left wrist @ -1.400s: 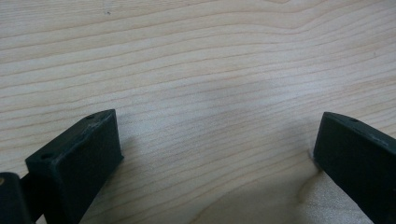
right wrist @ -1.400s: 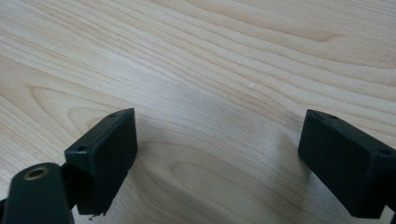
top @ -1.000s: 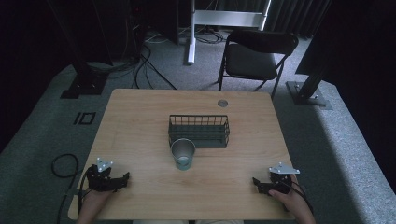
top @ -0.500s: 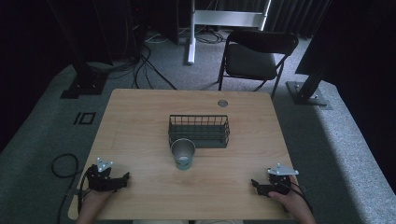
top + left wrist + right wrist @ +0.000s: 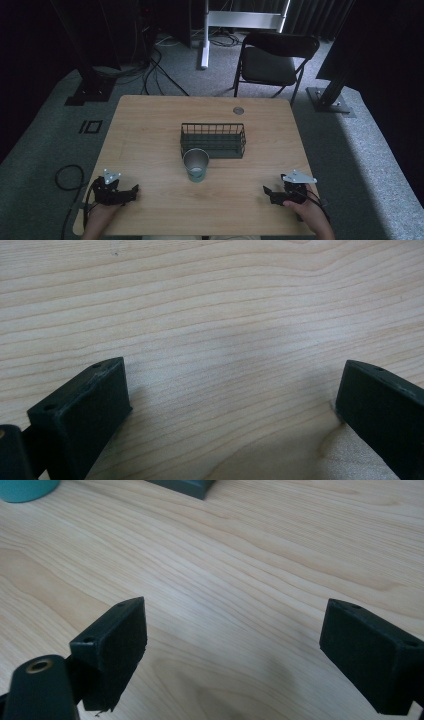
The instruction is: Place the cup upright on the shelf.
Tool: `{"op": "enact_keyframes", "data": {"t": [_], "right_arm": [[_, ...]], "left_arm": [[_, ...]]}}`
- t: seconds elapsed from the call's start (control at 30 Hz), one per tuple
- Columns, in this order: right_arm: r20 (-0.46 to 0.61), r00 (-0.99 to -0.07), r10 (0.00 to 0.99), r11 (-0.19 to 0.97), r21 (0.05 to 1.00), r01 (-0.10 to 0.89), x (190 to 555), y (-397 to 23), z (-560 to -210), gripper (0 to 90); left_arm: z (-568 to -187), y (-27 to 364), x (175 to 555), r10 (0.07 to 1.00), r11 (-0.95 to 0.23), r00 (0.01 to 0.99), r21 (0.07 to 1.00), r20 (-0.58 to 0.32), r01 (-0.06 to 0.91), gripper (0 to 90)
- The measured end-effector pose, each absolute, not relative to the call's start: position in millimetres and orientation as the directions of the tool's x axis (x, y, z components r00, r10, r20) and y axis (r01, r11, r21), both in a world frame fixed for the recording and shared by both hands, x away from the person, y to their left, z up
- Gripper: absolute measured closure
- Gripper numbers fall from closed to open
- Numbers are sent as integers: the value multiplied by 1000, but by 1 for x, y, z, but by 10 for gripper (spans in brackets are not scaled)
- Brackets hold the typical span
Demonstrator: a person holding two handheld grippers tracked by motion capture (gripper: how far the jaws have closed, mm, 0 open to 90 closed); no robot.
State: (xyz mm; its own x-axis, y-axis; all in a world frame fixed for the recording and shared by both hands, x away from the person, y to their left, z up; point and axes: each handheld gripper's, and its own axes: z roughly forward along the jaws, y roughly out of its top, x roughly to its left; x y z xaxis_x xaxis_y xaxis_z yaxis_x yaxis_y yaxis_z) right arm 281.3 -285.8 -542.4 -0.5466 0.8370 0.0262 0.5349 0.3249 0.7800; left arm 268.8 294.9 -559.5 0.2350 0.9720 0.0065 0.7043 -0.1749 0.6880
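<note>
Nothing moved, cup (image 5: 195, 164) upright beside basket (image 5: 213, 140)

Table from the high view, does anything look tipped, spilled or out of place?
Nothing stands out. The teal cup stands upright just in front of the wire basket, and both grippers sit open at the near corners.

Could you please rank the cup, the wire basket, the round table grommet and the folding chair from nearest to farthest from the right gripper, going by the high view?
From the right gripper:
1. Cup, up and to its left, mid-table.
2. Wire basket, just behind the cup.
3. Round grommet, near the table's far edge.
4. Folding chair, on the floor beyond the table.
</note>
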Motion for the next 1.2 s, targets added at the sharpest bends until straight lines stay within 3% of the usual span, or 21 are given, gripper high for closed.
{"op": "enact_keyframes", "data": {"t": [1.2], "right_arm": [[84,-751,655,382,821,424,307,-179,-534,113]], "left_arm": [[-560,295,269,972,-175,235,688,7,704,14]]}}
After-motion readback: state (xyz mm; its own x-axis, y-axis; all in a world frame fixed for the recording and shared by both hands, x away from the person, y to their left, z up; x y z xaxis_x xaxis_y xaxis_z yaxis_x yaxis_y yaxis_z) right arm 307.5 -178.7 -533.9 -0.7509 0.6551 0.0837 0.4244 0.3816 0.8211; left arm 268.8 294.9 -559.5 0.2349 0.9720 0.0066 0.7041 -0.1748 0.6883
